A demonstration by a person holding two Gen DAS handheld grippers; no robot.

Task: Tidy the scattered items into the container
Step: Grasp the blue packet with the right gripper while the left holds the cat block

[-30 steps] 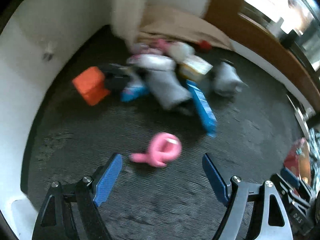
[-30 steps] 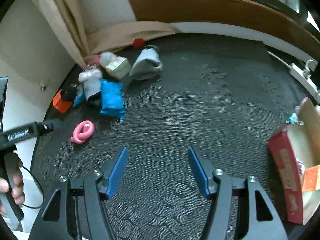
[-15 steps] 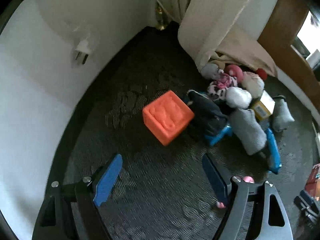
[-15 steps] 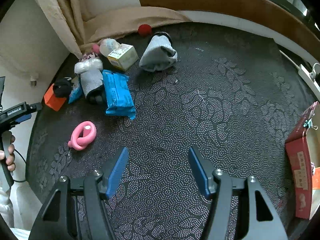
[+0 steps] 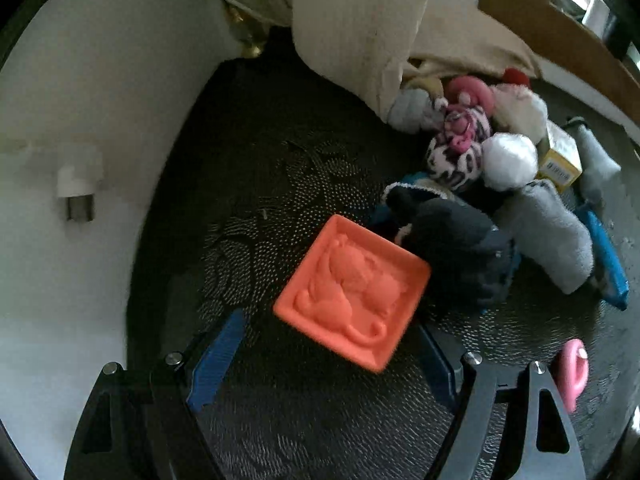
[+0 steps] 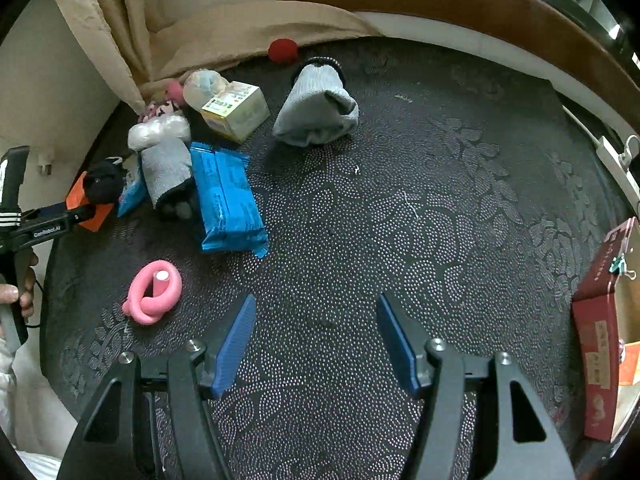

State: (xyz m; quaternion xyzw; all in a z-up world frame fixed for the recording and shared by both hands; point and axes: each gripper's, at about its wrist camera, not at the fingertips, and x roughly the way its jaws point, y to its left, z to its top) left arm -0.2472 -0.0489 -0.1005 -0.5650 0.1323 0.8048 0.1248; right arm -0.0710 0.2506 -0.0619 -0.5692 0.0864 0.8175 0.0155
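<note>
An orange square block (image 5: 352,291) with a raised animal relief lies on the dark carpet, between the open fingers of my left gripper (image 5: 326,350). Its far edge touches a black sock (image 5: 448,240). In the right wrist view the same block (image 6: 82,204) sits at the far left, where the left gripper (image 6: 60,220) reaches it. My right gripper (image 6: 316,334) is open and empty over bare carpet. The red cardboard box (image 6: 600,320) stands at the right edge. A pink curled toy (image 6: 154,292) lies left of the right gripper.
A pile lies by the curtain (image 6: 112,32): grey socks (image 6: 316,108), a blue packet (image 6: 226,202), a yellow-white carton (image 6: 236,110), white and pink soft items (image 5: 460,148), a red ball (image 6: 283,51). A white wall (image 5: 60,160) is at the left.
My left gripper has swung left away from the pink toy and closed in on the orange block, which now sits between its fingers. My right gripper has shifted only slightly and stays open.
</note>
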